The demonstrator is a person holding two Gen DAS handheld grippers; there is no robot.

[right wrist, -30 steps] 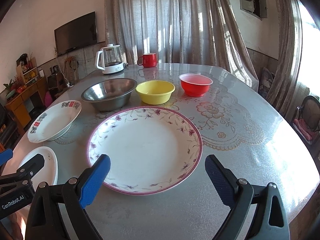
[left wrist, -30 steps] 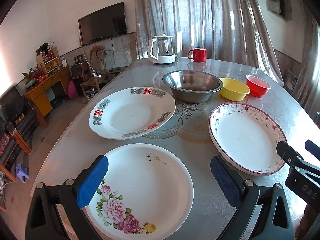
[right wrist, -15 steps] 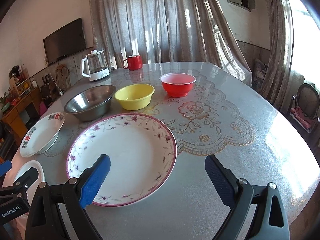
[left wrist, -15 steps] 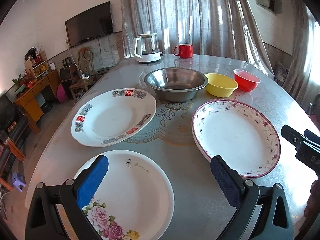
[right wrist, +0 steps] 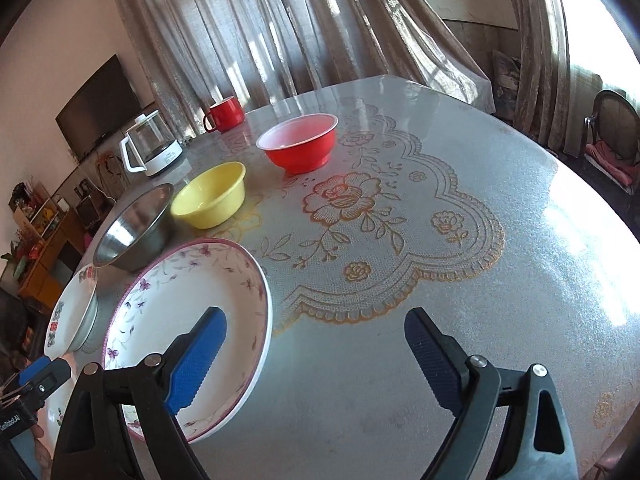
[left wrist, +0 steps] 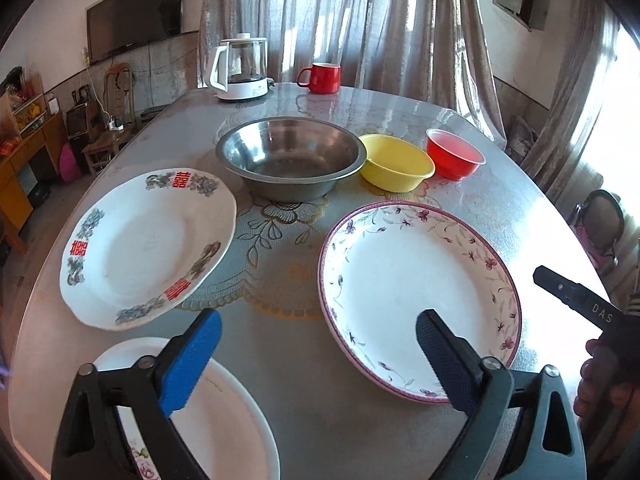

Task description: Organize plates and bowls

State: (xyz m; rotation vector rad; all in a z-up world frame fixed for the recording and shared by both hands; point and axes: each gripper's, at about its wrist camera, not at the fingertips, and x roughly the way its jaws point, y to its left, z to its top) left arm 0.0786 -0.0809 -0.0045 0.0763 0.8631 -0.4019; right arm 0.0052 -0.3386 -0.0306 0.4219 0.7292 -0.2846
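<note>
Patterned tablecloth [right wrist: 400, 216] under a glossy cover spanned the round table. Left gripper [left wrist: 316, 356] hung spread wide, empty, above the gap between the rose plate [left wrist: 224, 420] and the purple-rimmed plate [left wrist: 416, 288]. Right gripper [right wrist: 316, 356] was likewise spread and empty, its left pad over that plate's right edge. Beyond lay a plate bearing red double-happiness characters [left wrist: 148, 240], then a steel bowl [left wrist: 290, 158], yellow bowl [left wrist: 396, 162] and red bowl [left wrist: 454, 152], all separate. Judgement: ceramic plates are stiff, heavy, glazed-slippery and breakable; grip at the raised rim. Legible markings: "DAS" and "GenRobot.AI" on the gripper bodies.
</note>
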